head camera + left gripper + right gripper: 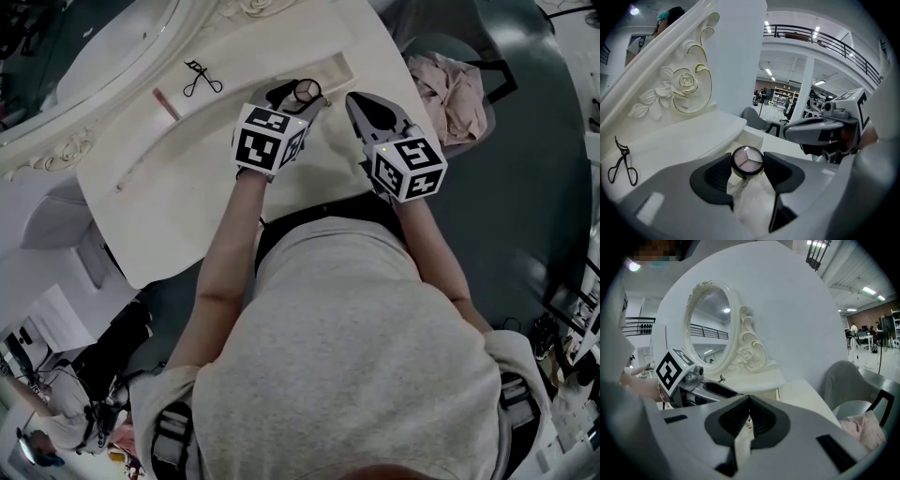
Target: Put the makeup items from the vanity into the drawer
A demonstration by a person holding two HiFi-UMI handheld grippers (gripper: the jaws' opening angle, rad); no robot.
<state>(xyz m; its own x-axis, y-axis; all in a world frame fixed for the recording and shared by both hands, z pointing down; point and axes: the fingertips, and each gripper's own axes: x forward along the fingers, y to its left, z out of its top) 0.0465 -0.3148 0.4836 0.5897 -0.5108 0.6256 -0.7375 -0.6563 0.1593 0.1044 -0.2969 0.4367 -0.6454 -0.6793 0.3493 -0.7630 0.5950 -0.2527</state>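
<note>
Eyelash curler [202, 79] on the vanity [187, 187], left of the compact [307, 91]; chair [428, 47] at right.

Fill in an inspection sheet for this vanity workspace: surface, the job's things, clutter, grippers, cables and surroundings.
Surface: white vanity top, mostly bare; open drawer just ahead of the grippers.
Job's things: round compact held near the drawer; eyelash curler and pink stick lie on the top, apart from each other.
Clutter: nothing seen.
Grippers: left gripper shut on the compact; right gripper shut on a small shiny piece, too small to identify.
Cables: nothing seen.
Surroundings: oval mirror with carved white frame behind the top; grey chair with pink cloth to the right.
</note>
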